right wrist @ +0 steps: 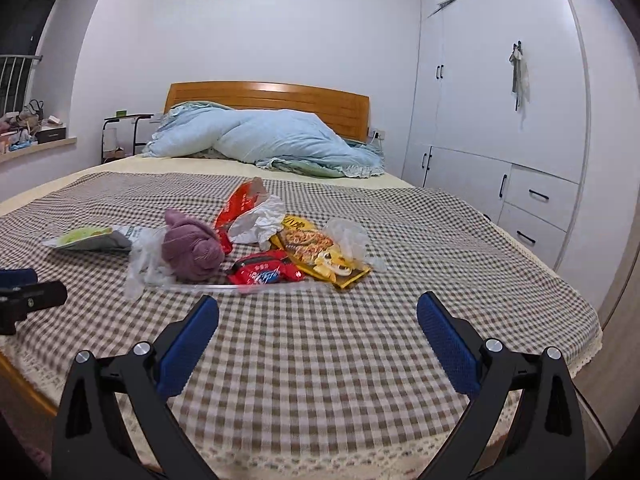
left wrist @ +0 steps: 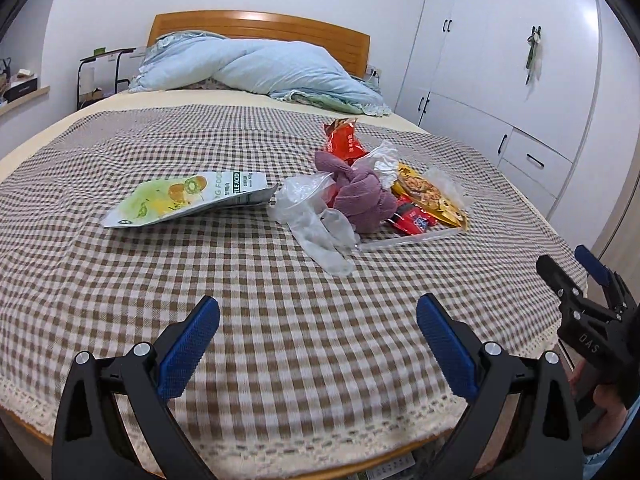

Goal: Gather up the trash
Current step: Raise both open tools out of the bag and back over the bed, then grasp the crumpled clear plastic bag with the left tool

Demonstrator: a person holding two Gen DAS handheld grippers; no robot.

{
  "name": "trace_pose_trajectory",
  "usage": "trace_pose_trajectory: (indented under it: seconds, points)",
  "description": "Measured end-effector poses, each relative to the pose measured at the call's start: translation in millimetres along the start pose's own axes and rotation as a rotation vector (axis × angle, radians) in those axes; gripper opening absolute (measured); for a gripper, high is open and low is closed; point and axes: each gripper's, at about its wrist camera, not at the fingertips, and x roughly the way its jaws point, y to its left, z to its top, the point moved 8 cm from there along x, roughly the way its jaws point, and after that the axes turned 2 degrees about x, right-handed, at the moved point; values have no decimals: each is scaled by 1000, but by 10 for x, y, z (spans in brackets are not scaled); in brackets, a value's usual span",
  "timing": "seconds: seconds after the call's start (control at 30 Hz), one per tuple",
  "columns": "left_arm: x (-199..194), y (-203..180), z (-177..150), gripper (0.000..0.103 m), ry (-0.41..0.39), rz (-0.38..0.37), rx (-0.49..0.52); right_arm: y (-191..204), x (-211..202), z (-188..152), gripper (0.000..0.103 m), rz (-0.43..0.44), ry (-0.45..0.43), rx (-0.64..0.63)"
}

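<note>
Trash lies in a loose heap on the brown-and-white checked cloth [left wrist: 280,320] spread over the bed, ahead of both grippers and touched by neither. The left gripper [left wrist: 318,330], black with blue ridged pads, hovers over the near edge of the cloth with its fingers spread wide and nothing between them. Ahead of it and to its left lies a flat green-and-white kiwi snack pouch [left wrist: 184,198]; ahead and to its right sit crumpled clear plastic film [left wrist: 316,220], a bunched mauve knitted cloth [left wrist: 360,192], a red-orange crinkled wrapper [left wrist: 344,138], a small red packet [left wrist: 412,218] and a yellow printed food bag [left wrist: 430,196]. The right gripper [right wrist: 318,330] is likewise spread and empty, low over the cloth; the red packet [right wrist: 266,270] and yellow bag [right wrist: 316,252] lie straight ahead of it, the mauve cloth [right wrist: 192,248] ahead to its left, the pouch [right wrist: 90,238] farther left. A rumpled pale blue quilt [right wrist: 264,140] lies far beyond.
</note>
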Motion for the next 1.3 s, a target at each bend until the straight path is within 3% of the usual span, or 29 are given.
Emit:
trace_pose_trajectory:
  seconds: [0.3, 0.6, 0.77, 0.9, 1.1, 1.3]
  points:
    - [264, 93, 81, 95, 22, -14, -18, 85, 266, 114, 95, 10, 4, -3]
    - [517, 181, 136, 95, 92, -18, -42, 111, 491, 229, 95, -89, -13, -39]
    - [596, 261, 124, 95, 120, 3, -58, -6, 614, 178, 95, -126, 40, 16]
    - [699, 308, 112, 95, 160, 4, -72, -63, 611, 93, 95, -89, 85, 53]
    - [810, 255, 193, 94, 175, 3, -62, -254, 551, 67, 95, -117, 76, 107]
    - [1012, 167, 338, 86, 195, 6, -73, -431, 529, 42, 95, -140, 77, 158]
